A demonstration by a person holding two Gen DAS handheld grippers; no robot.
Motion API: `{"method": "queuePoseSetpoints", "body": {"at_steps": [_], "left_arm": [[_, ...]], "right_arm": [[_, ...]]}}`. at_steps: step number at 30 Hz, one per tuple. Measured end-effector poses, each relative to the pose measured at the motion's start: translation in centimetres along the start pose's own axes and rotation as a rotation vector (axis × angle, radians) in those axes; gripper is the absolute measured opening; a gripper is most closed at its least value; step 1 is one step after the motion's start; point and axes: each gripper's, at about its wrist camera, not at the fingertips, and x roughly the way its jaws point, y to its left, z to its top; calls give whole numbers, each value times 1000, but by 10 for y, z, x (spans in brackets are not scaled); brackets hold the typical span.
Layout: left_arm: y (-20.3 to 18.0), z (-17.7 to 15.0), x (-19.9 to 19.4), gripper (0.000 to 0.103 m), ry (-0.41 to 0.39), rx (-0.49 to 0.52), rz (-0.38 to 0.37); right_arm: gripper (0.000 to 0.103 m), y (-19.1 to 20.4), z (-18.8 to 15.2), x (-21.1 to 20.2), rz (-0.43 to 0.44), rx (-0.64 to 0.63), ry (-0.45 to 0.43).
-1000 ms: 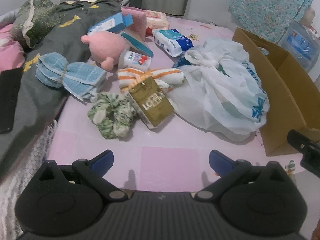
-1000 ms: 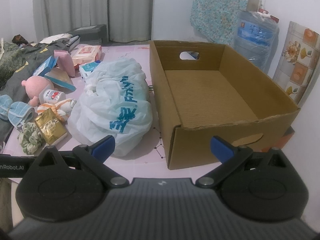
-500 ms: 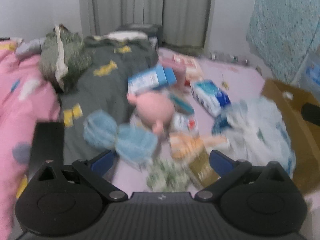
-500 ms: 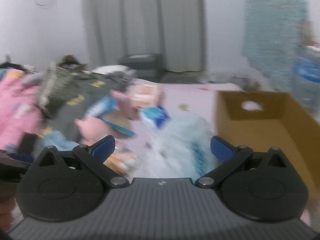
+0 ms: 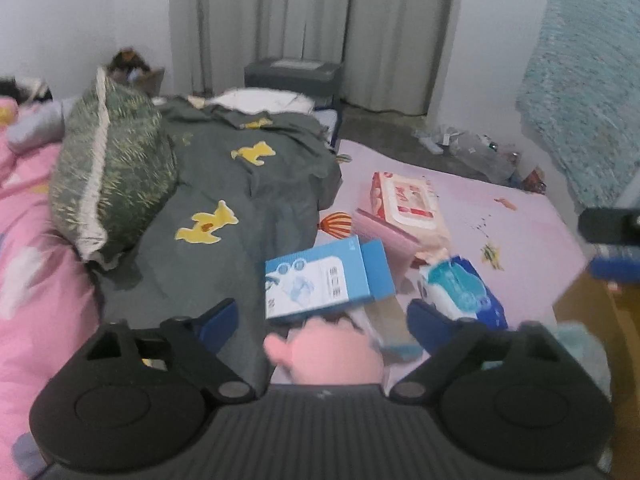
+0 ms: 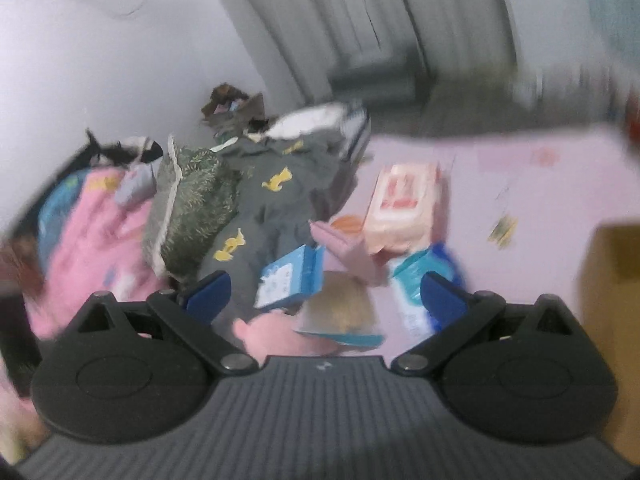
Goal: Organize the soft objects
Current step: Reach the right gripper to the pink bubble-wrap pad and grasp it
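My left gripper (image 5: 322, 320) is open and empty above a pink plush toy (image 5: 332, 354) that lies between its fingers' base. A blue and white box (image 5: 326, 278) sits just beyond it. A blue tissue pack (image 5: 460, 292) and a pink wet-wipe pack (image 5: 408, 204) lie to the right on the pink mat (image 5: 500, 232). My right gripper (image 6: 324, 294) is open and empty; its view is blurred. It shows the same plush (image 6: 276, 336), box (image 6: 288, 278), wipe pack (image 6: 400, 208) and tissue pack (image 6: 420, 280).
A green patterned cushion (image 5: 108, 184) lies on a grey blanket (image 5: 240, 200) at the left, beside pink bedding (image 5: 32, 264). The cardboard box edge (image 6: 612, 280) is at the right. Grey curtains (image 5: 312, 28) hang at the back.
Both grippers have swung up and leftwards, away from the cardboard box and plastic bag, towards the plush toy, boxes and blanket. Both stay open.
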Motion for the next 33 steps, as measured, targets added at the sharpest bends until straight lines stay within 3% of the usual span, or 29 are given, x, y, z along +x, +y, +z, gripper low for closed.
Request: {"method": "queuePoseSetpoints", "body": {"at_steps": [5, 9, 13, 17, 21, 33], "left_arm": [[2, 44, 46, 75, 59, -66, -67], [-1, 80, 87, 64, 126, -126, -106], [-4, 105, 138, 57, 227, -198, -123], [-5, 116, 186, 46, 383, -227, -131], [-1, 118, 215, 40, 490, -264, -130], [7, 119, 239, 37, 583, -296, -210]], "right_arm": [[86, -53, 26, 75, 86, 338, 125], [81, -76, 26, 124, 118, 512, 194], [73, -94, 21, 167, 134, 659, 231], [66, -109, 15, 198, 134, 780, 262], [65, -112, 11, 220, 139, 826, 283], [55, -116, -3, 254, 195, 924, 354]]}}
